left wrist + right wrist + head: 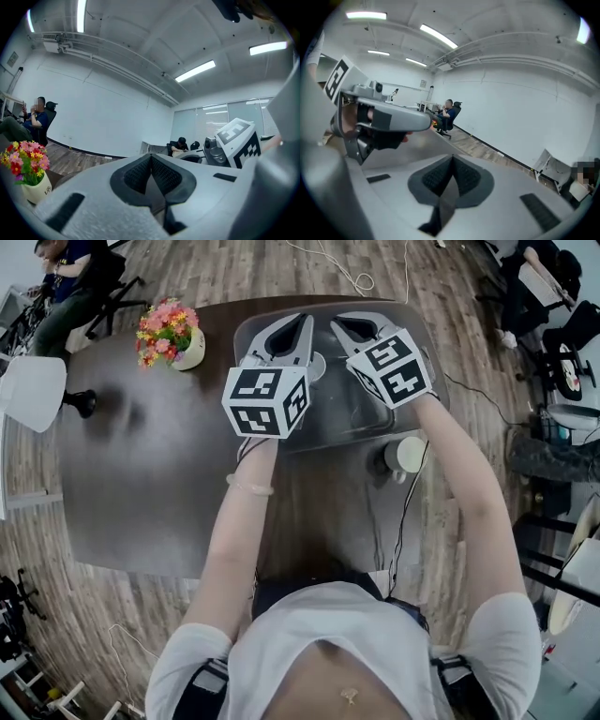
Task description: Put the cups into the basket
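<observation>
Both grippers are up over the far side of the tabletop (141,484), side by side and close to each other; the left gripper (302,320) has its 2 jaws pressed together, ribbed pads meeting at the tip, nothing between them; the right gripper (339,322) shows the same, jaws together and empty, as its own view shows. Each gripper view catches the other tool just alongside, marker cube and all.

Below them sits the basket (328,430), a grey, shallow one, against the far edge of the tabletop and right of the middle; the marker cubes cover much of it from the head view. Between the 2 grippers a round pale shape (317,365) shows inside the basket (whether it is a cup cannot be told from here).

1 cup (408,454) is plain to see: white, upright, standing on the tabletop just beside the basket's near right corner, outside it, and close to the tabletop's right edge; a dark cable (405,521) runs past it toward the near edge.

Over by the far left corner of the tabletop stands a flower pot (173,334), pale, full of pink, orange and yellow blooms, well apart from the basket; the left gripper view has it low on its left side. The near left part of the tabletop is bare dark wood.
</observation>
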A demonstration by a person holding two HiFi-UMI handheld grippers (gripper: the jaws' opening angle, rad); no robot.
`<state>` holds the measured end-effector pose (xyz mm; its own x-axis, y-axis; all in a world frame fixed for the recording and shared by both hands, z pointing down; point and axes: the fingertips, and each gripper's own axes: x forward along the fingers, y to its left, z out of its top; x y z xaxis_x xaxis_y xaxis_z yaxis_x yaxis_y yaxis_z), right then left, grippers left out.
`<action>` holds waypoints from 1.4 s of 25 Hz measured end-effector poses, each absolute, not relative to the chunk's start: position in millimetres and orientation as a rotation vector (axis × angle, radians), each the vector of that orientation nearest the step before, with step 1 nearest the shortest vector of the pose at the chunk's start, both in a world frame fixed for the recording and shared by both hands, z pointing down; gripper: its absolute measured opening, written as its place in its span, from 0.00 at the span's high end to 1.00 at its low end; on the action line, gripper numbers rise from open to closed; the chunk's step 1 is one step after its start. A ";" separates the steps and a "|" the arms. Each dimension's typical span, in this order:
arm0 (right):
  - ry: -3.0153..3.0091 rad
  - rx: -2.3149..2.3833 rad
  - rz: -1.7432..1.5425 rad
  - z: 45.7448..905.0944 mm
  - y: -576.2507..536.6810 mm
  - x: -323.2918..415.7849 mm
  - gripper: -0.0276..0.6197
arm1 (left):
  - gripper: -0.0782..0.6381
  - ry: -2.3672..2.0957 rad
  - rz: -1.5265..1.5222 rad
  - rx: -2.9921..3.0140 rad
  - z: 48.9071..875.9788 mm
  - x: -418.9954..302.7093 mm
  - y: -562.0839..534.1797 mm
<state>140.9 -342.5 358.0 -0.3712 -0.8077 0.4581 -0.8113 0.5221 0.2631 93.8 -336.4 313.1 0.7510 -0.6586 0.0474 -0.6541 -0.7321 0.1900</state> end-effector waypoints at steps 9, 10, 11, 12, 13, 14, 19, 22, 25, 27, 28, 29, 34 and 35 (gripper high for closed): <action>-2.342 1.536 -0.016 275.6 -326.1 132.2 0.94 | 0.88 -1.060 -0.047 2.747 273.5 101.9 -319.7; -2.358 1.569 0.000 267.2 -320.1 133.5 0.94 | 0.88 -1.059 -0.049 2.745 269.5 100.6 -314.7; -2.376 1.599 0.019 258.8 -313.2 134.1 0.94 | 0.88 -1.056 -0.052 2.742 265.4 99.0 -308.9; -2.393 1.625 0.035 250.4 -305.7 133.8 0.94 | 0.88 -1.054 -0.058 2.741 260.8 96.9 -302.6; -2.409 1.647 0.047 242.0 -298.0 132.6 0.94 | 0.88 -1.052 -0.066 2.743 255.4 94.4 -295.9; -2.424 1.668 0.054 233.9 -290.2 130.6 0.94 | 0.88 -1.049 -0.078 2.748 249.6 91.5 -289.2; -2.457 1.736 0.027 207.2 -249.2 114.3 0.94 | 0.88 -1.037 -0.093 2.803 227.5 80.3 -251.6; -2.415 1.775 -0.045 205.1 -223.9 108.3 0.94 | 0.88 -1.032 -0.091 2.840 221.6 78.0 -229.8; -2.397 1.821 -0.039 213.3 -200.1 105.9 0.94 | 0.88 -1.013 -0.095 2.839 225.6 74.5 -210.2; -2.400 1.847 -0.007 221.1 -185.2 105.0 0.94 | 0.88 -1.014 -0.088 2.839 231.6 71.3 -198.2; -2.402 1.859 0.007 224.9 -178.1 104.7 0.94 | 0.88 -1.014 -0.082 2.840 234.8 70.1 -192.6; -2.403 1.872 0.020 228.4 -171.2 104.5 0.94 | 0.88 -1.011 -0.076 2.838 238.0 69.3 -187.2; -2.439 1.936 0.113 242.9 -146.0 99.8 0.94 | 0.88 -0.975 -0.075 2.811 251.2 66.6 -165.1; -2.438 1.951 0.128 247.2 -142.0 99.1 0.94 | 0.88 -0.967 -0.079 2.808 254.3 65.9 -160.5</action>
